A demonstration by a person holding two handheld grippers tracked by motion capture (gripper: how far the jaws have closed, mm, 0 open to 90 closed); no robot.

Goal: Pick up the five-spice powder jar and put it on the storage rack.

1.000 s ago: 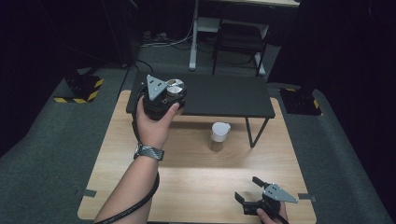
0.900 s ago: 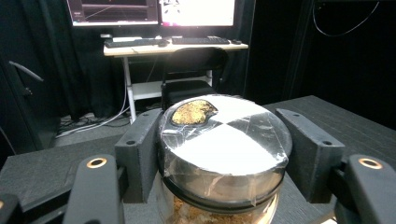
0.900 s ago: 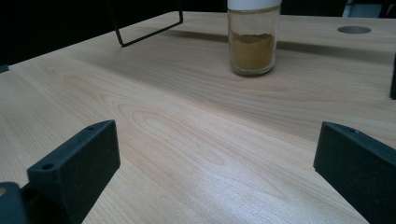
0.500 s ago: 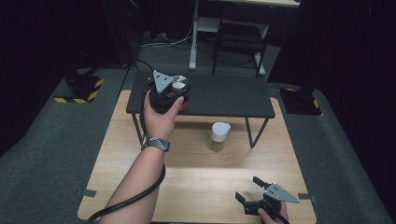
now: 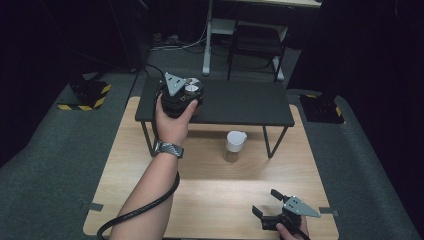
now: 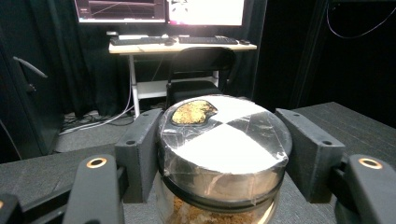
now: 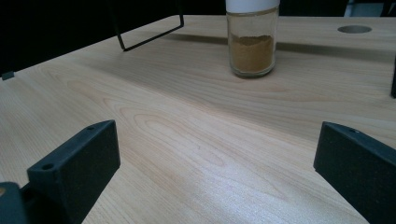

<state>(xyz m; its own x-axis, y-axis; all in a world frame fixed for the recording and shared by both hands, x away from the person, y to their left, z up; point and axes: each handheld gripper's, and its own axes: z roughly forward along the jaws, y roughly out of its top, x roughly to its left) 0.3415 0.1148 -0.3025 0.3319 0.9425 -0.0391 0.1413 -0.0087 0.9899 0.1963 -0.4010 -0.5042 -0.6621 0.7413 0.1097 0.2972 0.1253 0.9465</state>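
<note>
While the left tongs (image 6: 224, 163) clamp the silver-lidded spice jar (image 6: 223, 144) from both sides, apparently to set it upright on the black shelf (image 5: 240, 102), the right tongs (image 5: 274, 212) rest open near the bench (image 5: 210, 200) edge, clear of the white-capped jar (image 5: 234, 145).
</note>
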